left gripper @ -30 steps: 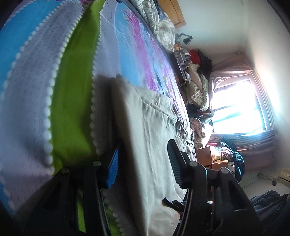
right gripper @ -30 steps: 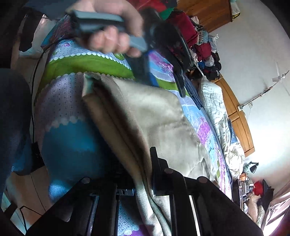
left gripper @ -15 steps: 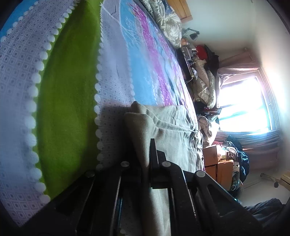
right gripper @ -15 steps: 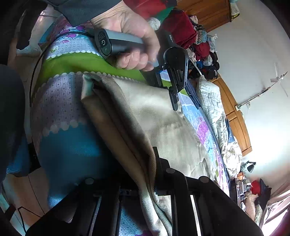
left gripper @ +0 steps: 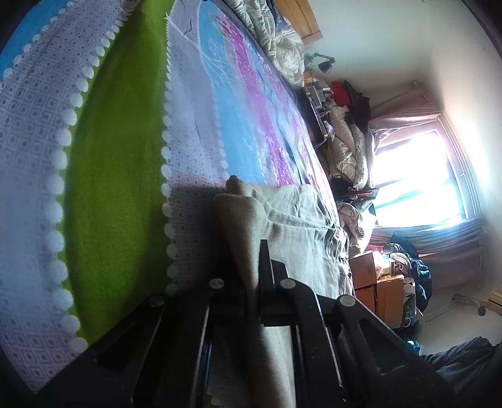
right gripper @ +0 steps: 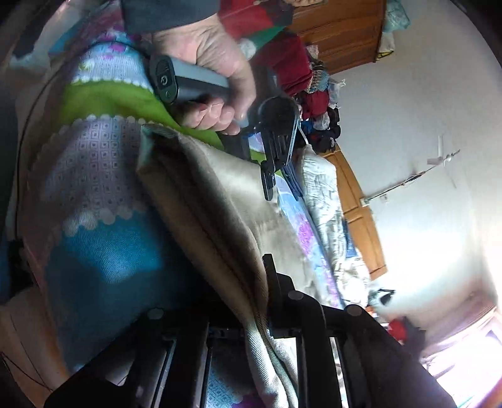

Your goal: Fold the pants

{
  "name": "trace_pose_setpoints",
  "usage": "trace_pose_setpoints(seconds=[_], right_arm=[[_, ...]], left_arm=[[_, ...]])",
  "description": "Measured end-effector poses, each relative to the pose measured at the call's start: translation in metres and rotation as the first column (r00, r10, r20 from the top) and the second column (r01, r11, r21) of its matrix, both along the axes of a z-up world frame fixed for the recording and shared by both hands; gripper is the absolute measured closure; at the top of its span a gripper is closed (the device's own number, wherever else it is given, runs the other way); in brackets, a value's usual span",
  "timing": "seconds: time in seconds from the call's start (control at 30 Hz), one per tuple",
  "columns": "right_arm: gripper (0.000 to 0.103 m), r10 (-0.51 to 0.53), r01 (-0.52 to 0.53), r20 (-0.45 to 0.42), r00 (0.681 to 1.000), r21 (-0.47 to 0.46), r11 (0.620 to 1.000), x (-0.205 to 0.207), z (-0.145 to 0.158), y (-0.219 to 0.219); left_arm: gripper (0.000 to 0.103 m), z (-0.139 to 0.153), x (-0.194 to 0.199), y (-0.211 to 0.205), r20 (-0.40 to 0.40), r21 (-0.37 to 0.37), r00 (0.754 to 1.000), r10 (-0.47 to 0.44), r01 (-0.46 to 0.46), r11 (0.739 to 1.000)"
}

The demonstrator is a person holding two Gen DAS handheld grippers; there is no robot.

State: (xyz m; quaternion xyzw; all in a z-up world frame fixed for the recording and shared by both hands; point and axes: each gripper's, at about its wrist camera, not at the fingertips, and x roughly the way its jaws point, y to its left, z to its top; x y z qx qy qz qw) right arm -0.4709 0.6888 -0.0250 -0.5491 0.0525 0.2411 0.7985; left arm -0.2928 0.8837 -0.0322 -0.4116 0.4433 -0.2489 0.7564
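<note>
Beige pants lie folded on a bed with a colourful patterned cover. My left gripper is shut on a bunched edge of the pants, and the cloth stands up between its fingers. In the right wrist view the pants run across the cover as a thick folded stack. My right gripper is shut on their near edge. Farther off, a hand holds the left gripper, its tips down on the pants' far edge.
A rumpled quilt lies at the head of the bed by a wooden headboard. Piled clothes, a lamp and boxes stand beside the bed under a bright window. A wooden wardrobe is behind.
My left gripper went from open over the pants to shut on their edge and has lifted the cloth a little. The right gripper has stayed shut on its edge.
</note>
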Motion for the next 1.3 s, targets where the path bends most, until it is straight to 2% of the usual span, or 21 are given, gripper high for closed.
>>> trace_pose_setpoints(seconds=[0.1, 0.53, 0.63, 0.77, 0.9, 0.97, 1.03, 1.1, 1.17, 1.23, 1.3], right_arm=[[0.086, -0.019, 0.019, 0.006, 1.0, -0.044, 0.999, 0.0, -0.001, 0.006], [0.086, -0.014, 0.014, -0.009, 1.0, -0.034, 0.999, 0.004, 0.001, 0.005], [0.092, -0.007, 0.005, -0.089, 0.996, -0.02, 1.0, 0.01, 0.009, 0.002], [0.097, 0.002, 0.012, -0.203, 0.979, 0.068, 0.998, 0.023, 0.037, -0.01], [0.097, 0.003, 0.066, -0.266, 0.964, 0.251, 0.966, 0.039, 0.085, -0.04], [0.097, 0.004, 0.132, -0.351, 0.936, 0.363, 0.922, 0.057, 0.114, -0.068], [0.097, 0.012, 0.22, -0.444, 0.896, 0.467, 0.857, 0.079, 0.14, -0.104], [0.097, 0.049, 0.325, -0.551, 0.833, 0.56, 0.762, 0.105, 0.162, -0.15], [0.097, 0.076, 0.427, -0.625, 0.777, 0.612, 0.666, 0.128, 0.172, -0.198], [0.097, 0.1, 0.532, -0.694, 0.713, 0.627, 0.569, 0.15, 0.173, -0.246], [0.097, 0.149, 0.636, -0.757, 0.636, 0.624, 0.455, 0.169, 0.167, -0.296]], left_arm=[[0.095, 0.0, -0.001, 0.0, 0.004, 0.008, 1.0, 0.005, -0.005, 1.0], [0.095, 0.0, 0.001, -0.003, 0.002, 0.008, 1.0, 0.01, -0.01, 1.0], [0.095, 0.0, 0.001, -0.003, -0.003, 0.013, 1.0, 0.012, -0.012, 1.0], [0.098, 0.017, -0.002, -0.012, -0.007, 0.095, 0.999, 0.04, -0.039, 0.995], [0.099, 0.053, 0.001, -0.024, 0.047, 0.114, 0.995, 0.092, -0.097, 0.989], [0.099, 0.083, 0.01, -0.043, 0.082, 0.146, 0.994, 0.078, -0.09, 0.985], [0.098, 0.111, 0.023, -0.07, 0.116, 0.178, 0.992, 0.05, -0.07, 0.982], [0.098, 0.131, 0.036, -0.096, 0.145, 0.194, 0.989, 0.021, -0.05, 0.98], [0.098, 0.148, 0.054, -0.137, 0.176, 0.206, 0.984, -0.025, -0.012, 0.978], [0.098, 0.155, 0.075, -0.185, 0.192, 0.224, 0.978, -0.085, 0.04, 0.974], [0.098, 0.152, 0.093, -0.219, 0.183, 0.236, 0.974, -0.135, 0.09, 0.968]])
